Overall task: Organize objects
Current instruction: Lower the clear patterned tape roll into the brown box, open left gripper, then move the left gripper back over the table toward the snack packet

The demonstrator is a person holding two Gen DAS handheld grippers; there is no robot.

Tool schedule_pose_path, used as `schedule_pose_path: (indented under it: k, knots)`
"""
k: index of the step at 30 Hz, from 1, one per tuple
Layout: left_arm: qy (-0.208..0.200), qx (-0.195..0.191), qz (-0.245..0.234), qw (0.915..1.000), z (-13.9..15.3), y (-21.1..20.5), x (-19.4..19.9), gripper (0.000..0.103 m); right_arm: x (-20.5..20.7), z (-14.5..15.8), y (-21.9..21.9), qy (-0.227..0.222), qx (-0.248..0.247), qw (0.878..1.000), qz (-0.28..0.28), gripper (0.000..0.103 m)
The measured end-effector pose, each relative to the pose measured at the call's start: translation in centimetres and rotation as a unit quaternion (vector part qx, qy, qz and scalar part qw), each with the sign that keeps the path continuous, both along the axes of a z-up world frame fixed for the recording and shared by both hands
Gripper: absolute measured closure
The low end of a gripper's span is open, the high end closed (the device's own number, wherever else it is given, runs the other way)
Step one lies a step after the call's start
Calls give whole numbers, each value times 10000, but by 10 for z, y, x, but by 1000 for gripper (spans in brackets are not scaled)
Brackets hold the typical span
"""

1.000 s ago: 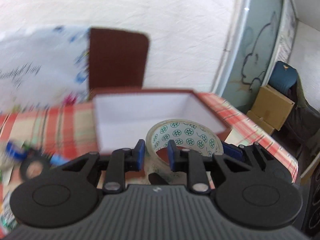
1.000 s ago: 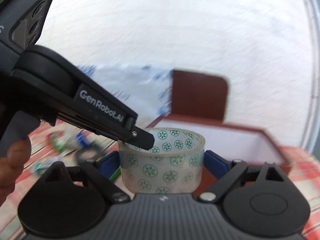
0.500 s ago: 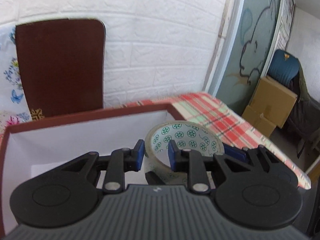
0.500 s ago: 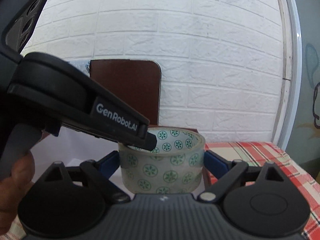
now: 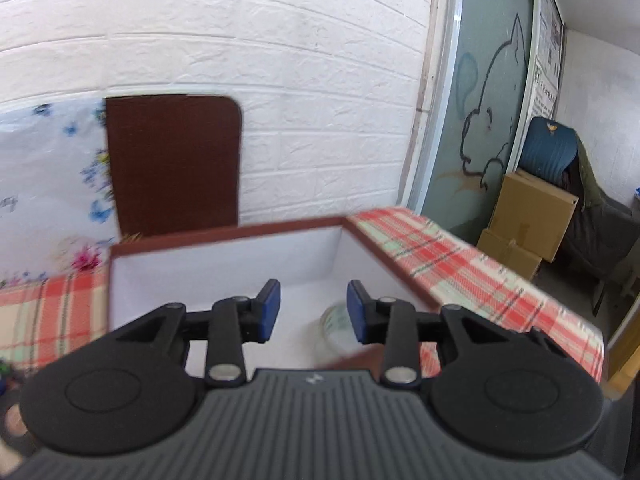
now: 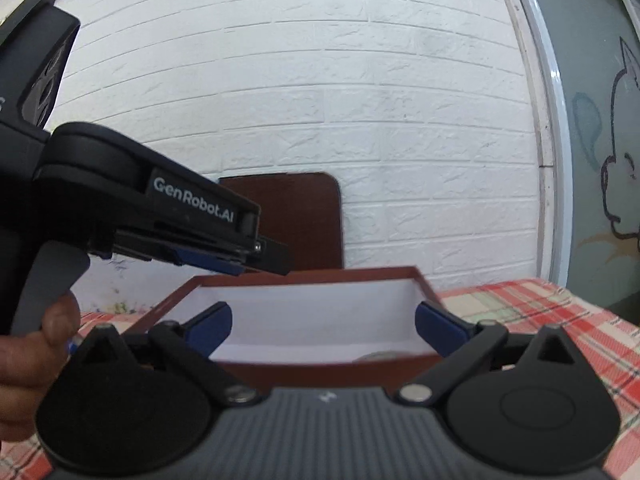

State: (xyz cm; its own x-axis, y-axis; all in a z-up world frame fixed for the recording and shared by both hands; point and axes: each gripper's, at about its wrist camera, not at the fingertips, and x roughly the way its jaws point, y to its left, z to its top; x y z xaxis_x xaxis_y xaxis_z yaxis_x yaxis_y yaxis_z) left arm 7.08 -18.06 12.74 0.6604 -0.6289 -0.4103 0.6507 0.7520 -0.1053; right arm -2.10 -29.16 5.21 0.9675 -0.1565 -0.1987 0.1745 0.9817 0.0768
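A brown box with a white inside [image 5: 224,236] [image 6: 304,278] stands open on the checked tablecloth. The roll of clear tape with green dots [image 5: 335,326] lies blurred inside the box near its right wall; only its top edge shows in the right wrist view [image 6: 376,357]. My left gripper [image 5: 313,308] is open and empty above the box. My right gripper [image 6: 323,326] is wide open and empty in front of the box. The left gripper's body [image 6: 160,216] shows at the left of the right wrist view.
The brown box lid [image 5: 172,164] leans upright against the white brick wall behind the box. A flowered white sheet [image 5: 48,184] stands to its left. The table's right edge [image 5: 560,320] drops off toward cardboard boxes [image 5: 528,216] and a chair.
Both grippers opened and let go of the tape roll, which dropped into the box. Both grippers then drew back and up from the box.
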Motion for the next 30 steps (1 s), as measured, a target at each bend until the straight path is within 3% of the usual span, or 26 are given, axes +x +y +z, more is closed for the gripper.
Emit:
schedule_pose_path:
  k: [4,9,13,17,20,24,26,30]
  knots:
    - [254,279,230,9990,-28,50,-20,64,-6,-23,36,705,264,9951,643,7]
    - [649,722,972,9905,-67,116,-31,64,0,-45,79,1464,435,9800,1274,21]
    - [971,730,1774,9766,-87,177,-35,64,11,-52,117,1794,258,9678,1749,35]
    - [1270,298,2354,9631,-92,233,-32,65,22,-57,156,2057,49,9527,2235,42]
    - [1454,-42,2757,9502,-92,268,-24,65,28,-56,185,2115,-270,9435,2536,42]
    - [1988,-773,2909,9327,-94,303,-4,65,48,-55,222,2149,-651,9255,3052,41]
    - [2019,-875,2873,9322,-92,307,5,65,63,-57,240,2176,-795,9168,3254,38]
    - [2094,-805,2547,9406,-97,297,26,65,92,-64,273,2140,-983,9019,3620,20]
